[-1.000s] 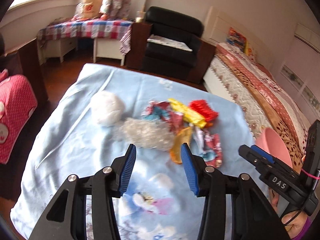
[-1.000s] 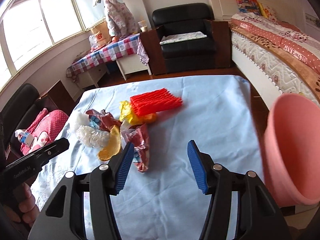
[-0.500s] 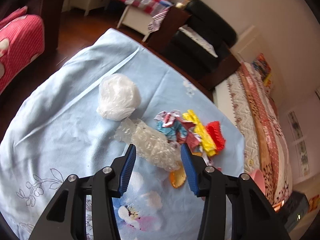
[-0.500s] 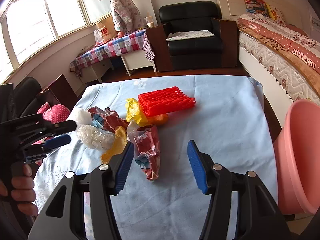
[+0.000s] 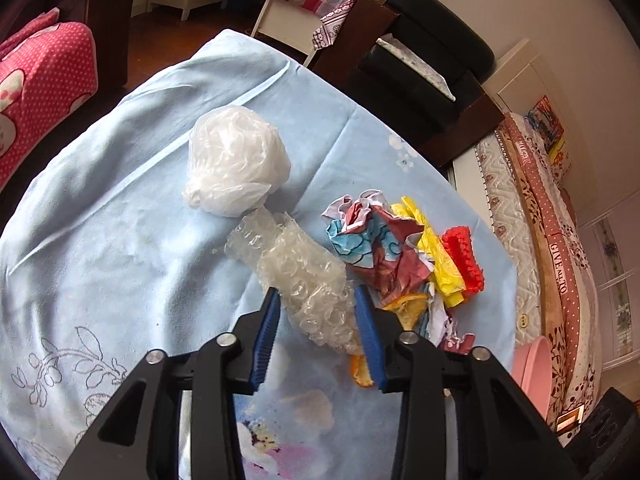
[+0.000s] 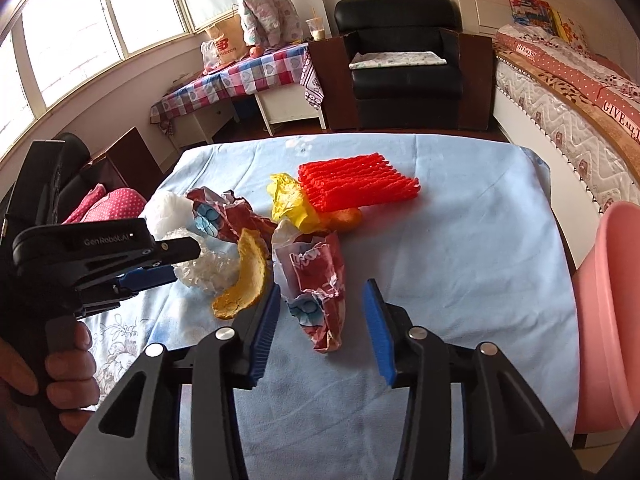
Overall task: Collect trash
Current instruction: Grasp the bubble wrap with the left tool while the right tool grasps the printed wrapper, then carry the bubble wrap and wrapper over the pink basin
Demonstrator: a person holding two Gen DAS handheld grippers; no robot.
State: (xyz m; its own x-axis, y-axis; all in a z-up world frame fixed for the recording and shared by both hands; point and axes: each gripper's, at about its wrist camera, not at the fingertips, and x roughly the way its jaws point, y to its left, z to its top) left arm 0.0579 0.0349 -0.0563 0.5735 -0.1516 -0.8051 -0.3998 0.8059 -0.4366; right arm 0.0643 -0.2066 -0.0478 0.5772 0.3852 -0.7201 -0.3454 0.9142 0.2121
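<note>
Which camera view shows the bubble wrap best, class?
The left wrist view: the bubble wrap lies whole between the left gripper's closing jaws. The right wrist view shows only a bit, behind the orange peel.

The bubble wrap serves as landmark, lying on the table amid a trash heap. Behind it, touching its far end, sits the bag ball. To its right in the left wrist view lies a crumpled wrapper, and beyond that the yellow film and then the foam net. A peel lies just beside the wrap's near end, on the right. Another wrapper lies right of the peel, further from the wrap. The tub stands well to the wrap's right, off the table's edge. Far behind the wrap stands the armchair.
</note>
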